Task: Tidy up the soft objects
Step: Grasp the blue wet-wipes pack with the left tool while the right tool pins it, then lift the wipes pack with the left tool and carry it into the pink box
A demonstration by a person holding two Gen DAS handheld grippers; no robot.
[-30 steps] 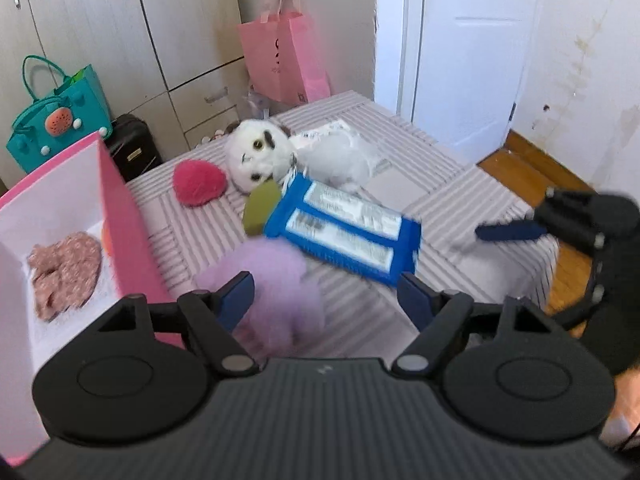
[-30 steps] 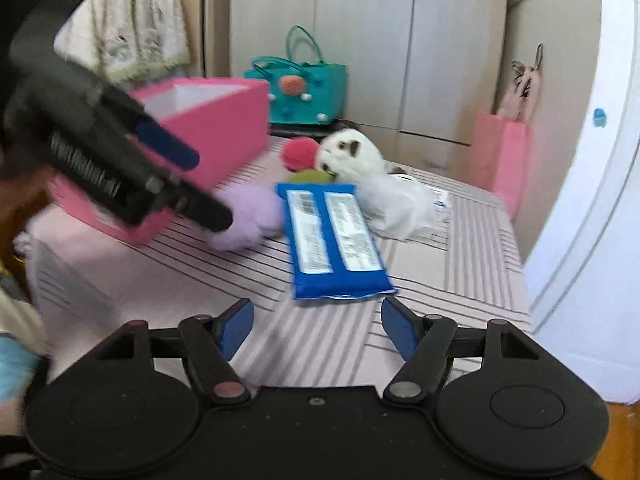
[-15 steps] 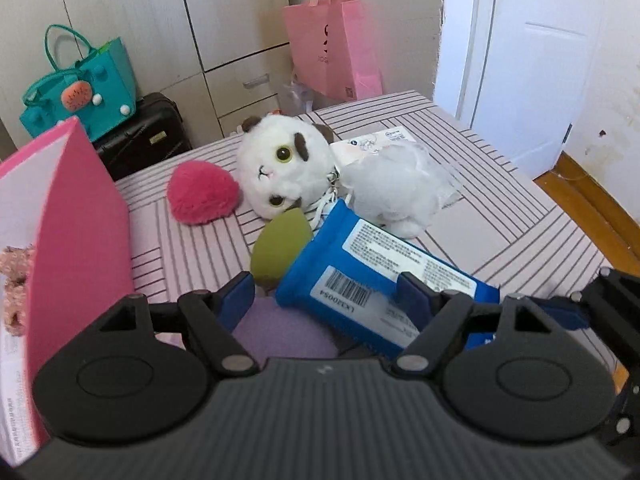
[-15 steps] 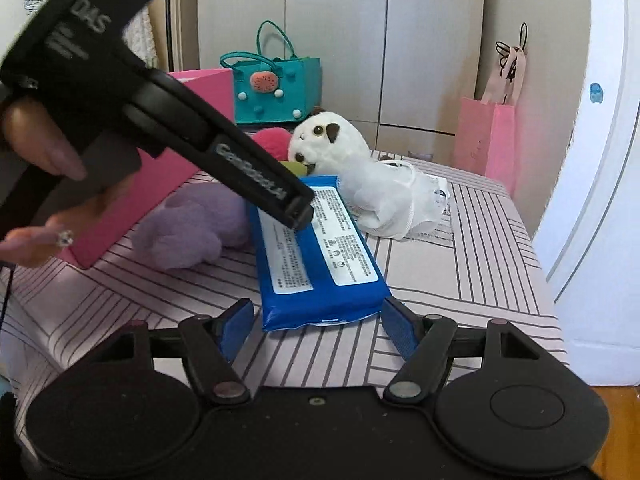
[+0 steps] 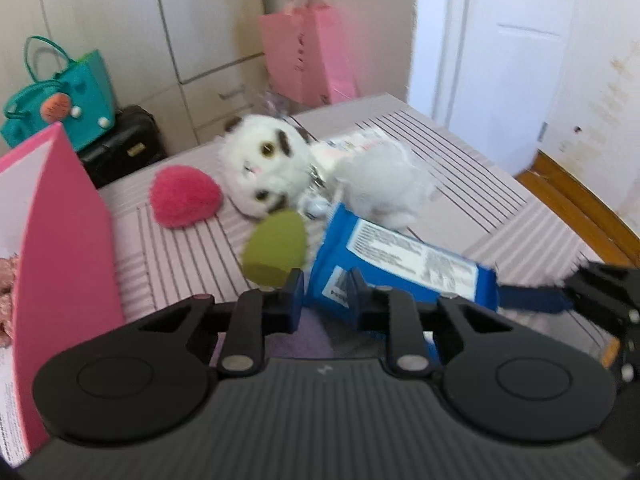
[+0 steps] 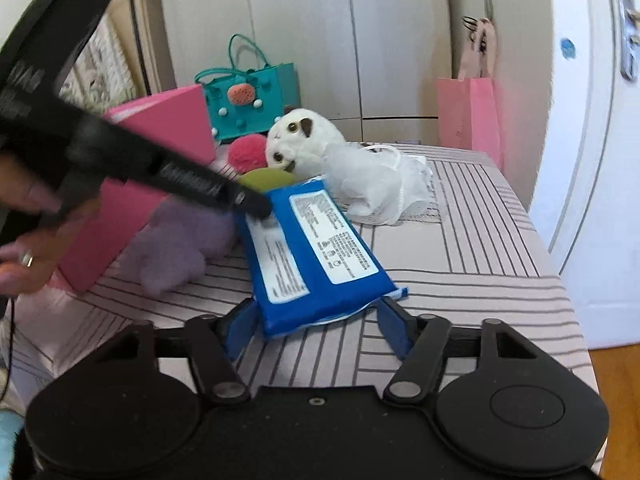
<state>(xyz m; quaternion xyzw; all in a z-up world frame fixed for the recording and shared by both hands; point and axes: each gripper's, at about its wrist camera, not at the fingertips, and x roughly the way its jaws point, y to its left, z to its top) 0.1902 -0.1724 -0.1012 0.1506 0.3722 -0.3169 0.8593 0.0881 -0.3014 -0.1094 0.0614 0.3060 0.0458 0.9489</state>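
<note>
Left gripper (image 5: 323,294) has just been closing and is pinching the far end of the blue pack (image 5: 400,264), its tip showing on that corner in the right view; right gripper (image 6: 316,320) has been closing too, its fingers (image 6: 394,330) flanking the pack's near end, contact unclear; pack is lying on the striped bed (image 6: 480,248), glossy blue with white printed labels, purple plush (image 6: 176,248) just left, white plush (image 6: 304,148) behind.
</note>
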